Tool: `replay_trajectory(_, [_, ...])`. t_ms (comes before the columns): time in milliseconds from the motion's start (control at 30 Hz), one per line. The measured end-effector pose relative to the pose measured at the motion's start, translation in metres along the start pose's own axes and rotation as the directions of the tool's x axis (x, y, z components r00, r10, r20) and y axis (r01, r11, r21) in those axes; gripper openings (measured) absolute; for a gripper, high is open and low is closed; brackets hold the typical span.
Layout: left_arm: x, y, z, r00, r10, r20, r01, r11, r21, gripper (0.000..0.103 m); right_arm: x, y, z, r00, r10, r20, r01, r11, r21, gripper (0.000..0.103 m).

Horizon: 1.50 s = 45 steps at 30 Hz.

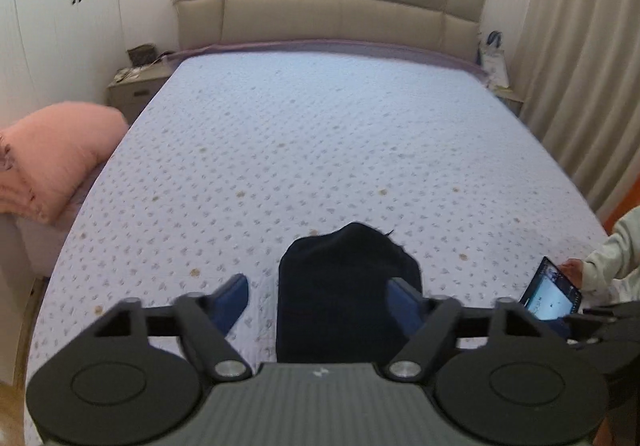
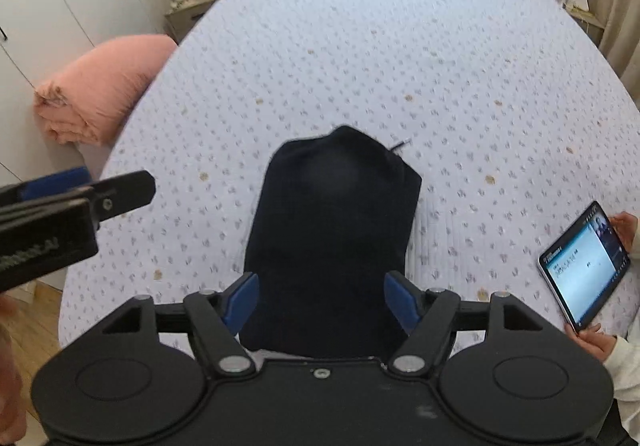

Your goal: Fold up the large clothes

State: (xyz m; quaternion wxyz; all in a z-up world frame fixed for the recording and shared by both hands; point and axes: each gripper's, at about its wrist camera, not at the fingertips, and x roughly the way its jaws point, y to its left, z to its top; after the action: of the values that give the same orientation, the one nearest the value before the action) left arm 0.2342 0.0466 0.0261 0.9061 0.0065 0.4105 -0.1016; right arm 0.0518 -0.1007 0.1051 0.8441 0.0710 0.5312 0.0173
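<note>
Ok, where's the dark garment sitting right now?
The dark garment lies folded on the bed near its foot edge, between the open right gripper fingers, left of the tablet.

1. The bed (image 2: 400, 57) cover is lying bare across the upper and middle frame in both views, leaving wide room for passing.
2. The dark garment (image 2: 332, 242) is occupying the lower centre, between the right gripper's (image 2: 322, 302) spread fingers.
3. The left gripper (image 2: 120, 191) is reaching in from the left edge.
4. A tablet (image 2: 584, 266) is sitting at the lower right edge.
5. A pink quilt (image 2: 104, 85) is bordering the bed's left side.
</note>
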Motion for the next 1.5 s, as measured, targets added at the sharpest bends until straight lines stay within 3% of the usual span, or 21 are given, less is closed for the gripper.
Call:
replay_trajectory(200, [0.012,0.004,-0.002,0.998,0.034,-0.043,-0.034,0.999,0.012,0.079,0.005,0.008,0.000,0.998,-0.059,-0.020,0.059,0.998,-0.037,0.083])
replay_trajectory(500, [0.021,0.014,-0.002,0.994,0.073,-0.078,-0.072,0.997,0.011,0.081,0.010,0.010,0.002,0.996,-0.083,-0.031,0.081,0.996,-0.039,0.083])
replay_trajectory(700, [0.025,0.022,-0.003,0.995,0.033,-0.098,-0.035,0.999,-0.016,0.081,0.011,0.011,0.002,0.995,-0.089,-0.039,0.088,0.996,-0.030,0.083])
replay_trajectory(833, [0.027,0.025,-0.004,0.992,0.054,-0.114,-0.056,0.998,-0.012,0.081,0.014,0.012,0.001,0.995,-0.086,-0.053,0.085,0.996,-0.026,0.083])
replay_trajectory(967, [0.028,0.026,-0.005,0.990,0.090,-0.108,-0.089,0.996,0.009,0.084,0.017,0.014,0.001,0.995,-0.086,-0.057,0.085,0.996,-0.024,0.083])
replay_trajectory(1067, [0.030,0.028,-0.005,0.987,0.123,-0.108,-0.121,0.992,0.022,0.093,0.019,0.015,0.001,0.994,-0.087,-0.065,0.085,0.996,-0.021,0.083])
replay_trajectory(1167, [0.032,0.030,-0.004,0.983,0.152,-0.101,-0.149,0.988,0.044,0.093,0.022,0.016,0.001,0.994,-0.076,-0.080,0.075,0.997,-0.020,0.083])
replay_trajectory(1333, [0.036,0.038,-0.002,0.984,0.138,-0.109,-0.135,0.990,0.035,0.093,0.023,0.019,0.005,0.994,-0.081,-0.080,0.079,0.997,-0.026,0.083])
replay_trajectory(1500, [0.036,0.041,-0.005,0.990,0.134,-0.045,-0.131,0.990,0.061,0.093,0.028,0.020,0.008,0.992,-0.086,-0.091,0.084,0.996,-0.022,0.083])
